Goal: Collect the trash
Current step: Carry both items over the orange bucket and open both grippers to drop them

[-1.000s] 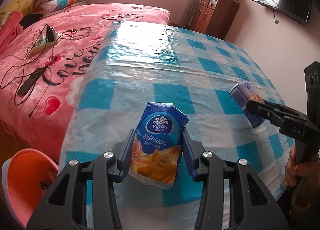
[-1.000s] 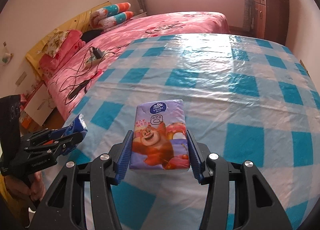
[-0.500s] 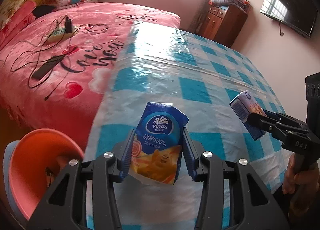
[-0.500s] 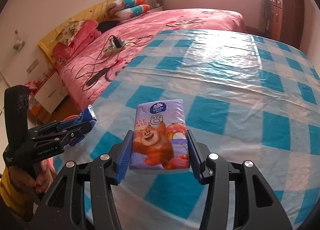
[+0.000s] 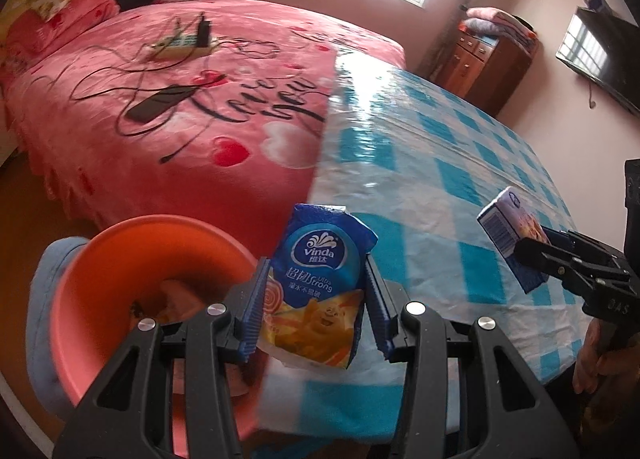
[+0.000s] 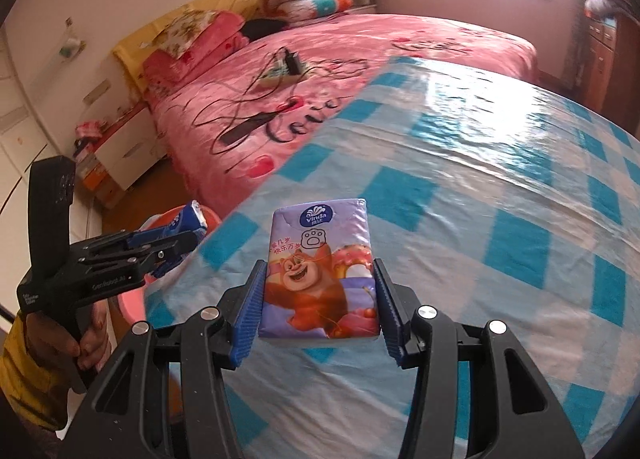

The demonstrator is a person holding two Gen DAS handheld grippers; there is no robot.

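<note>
Left gripper [image 5: 316, 311] is clamping a blue tissue pack [image 5: 320, 283] at lower centre of its view, beside the orange bin [image 5: 120, 283] at lower left. Right gripper [image 6: 318, 299] is squeezing a purple tissue pack [image 6: 320, 271] over the checked table [image 6: 480, 219], the pink bed [image 6: 360, 59] lying behind.

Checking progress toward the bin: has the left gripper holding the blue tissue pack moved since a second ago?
Yes. The left gripper with the blue tissue pack has shifted left, off the checkered table edge toward the orange bin.
</note>
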